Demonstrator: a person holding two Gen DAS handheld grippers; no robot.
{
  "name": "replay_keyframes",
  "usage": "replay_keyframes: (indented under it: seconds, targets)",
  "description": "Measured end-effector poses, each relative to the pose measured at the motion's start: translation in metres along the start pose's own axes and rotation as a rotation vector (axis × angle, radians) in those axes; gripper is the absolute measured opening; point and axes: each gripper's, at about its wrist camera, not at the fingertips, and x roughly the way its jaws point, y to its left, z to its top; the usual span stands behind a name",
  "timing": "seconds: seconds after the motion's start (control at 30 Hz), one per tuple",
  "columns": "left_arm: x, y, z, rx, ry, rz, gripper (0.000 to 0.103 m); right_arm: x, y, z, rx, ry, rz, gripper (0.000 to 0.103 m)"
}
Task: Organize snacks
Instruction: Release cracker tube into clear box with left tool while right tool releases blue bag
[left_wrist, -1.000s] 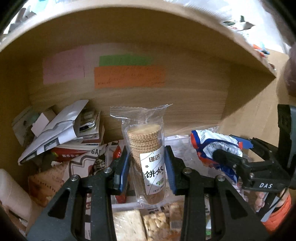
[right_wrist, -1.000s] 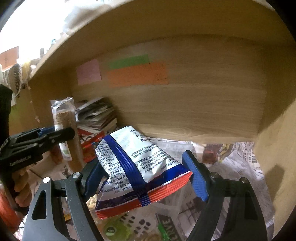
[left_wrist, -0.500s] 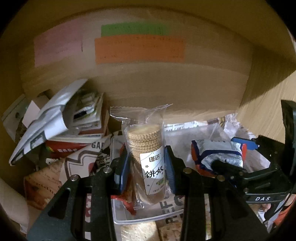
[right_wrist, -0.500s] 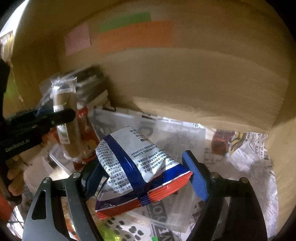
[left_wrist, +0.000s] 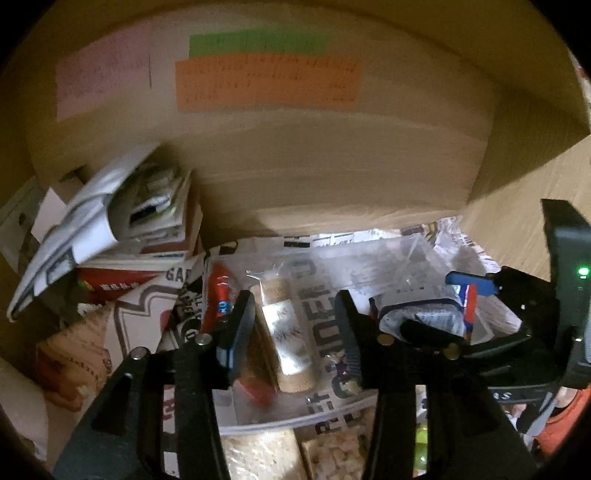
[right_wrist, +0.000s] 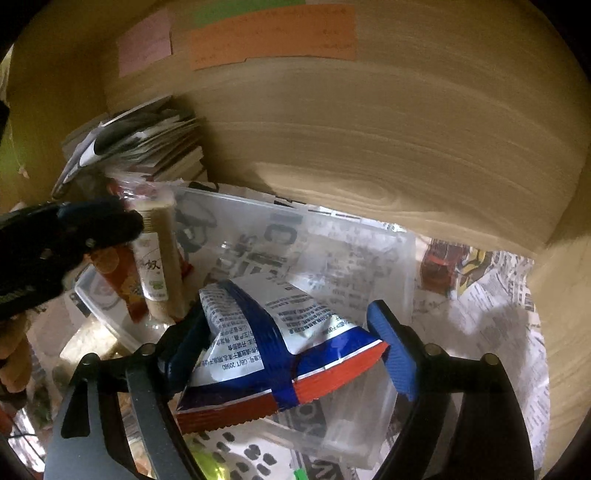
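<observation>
A clear sleeve of round crackers (left_wrist: 291, 350) leans in a clear plastic bin (left_wrist: 421, 242) on the shelf floor. My left gripper (left_wrist: 291, 328) straddles the sleeve. Its jaws are opening, with a gap on each side of the sleeve. In the right wrist view the same sleeve (right_wrist: 159, 258) stands tilted at the left end of the bin (right_wrist: 295, 210). My right gripper (right_wrist: 284, 347) holds a white, blue and red snack bag (right_wrist: 266, 332) just above the bin. Its jaws are easing open, and both pads still touch the bag. The left wrist view shows the right gripper (left_wrist: 439, 304) and the bag (left_wrist: 421, 314) at the right.
I am inside a wooden cubby with pink, green and orange notes (left_wrist: 266, 81) on its back wall. A pile of books and papers (right_wrist: 147, 144) fills the back left corner. Newspaper (right_wrist: 480, 295) lines the floor. A red packet (left_wrist: 218, 299) lies in the bin, with more snacks (left_wrist: 258, 454) in front.
Both grippers sank deeper into the cubby toward the clear bin. The left jaws widened, and the cracker sleeve dropped from upright in the grip to leaning in the bin.
</observation>
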Motion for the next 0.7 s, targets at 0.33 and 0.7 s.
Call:
replay_keyframes:
  seconds: [0.33,0.7]
  targets:
    - [-0.06,-0.002,-0.01,0.023,-0.101,-0.012,0.074,-0.027,-0.001,-0.001,0.019,-0.07,-0.077,0.103]
    - [-0.088,0.012,-0.039,-0.008,-0.095,0.005,0.084,-0.064,0.0,-0.002,0.026,-0.124,-0.089,0.103]
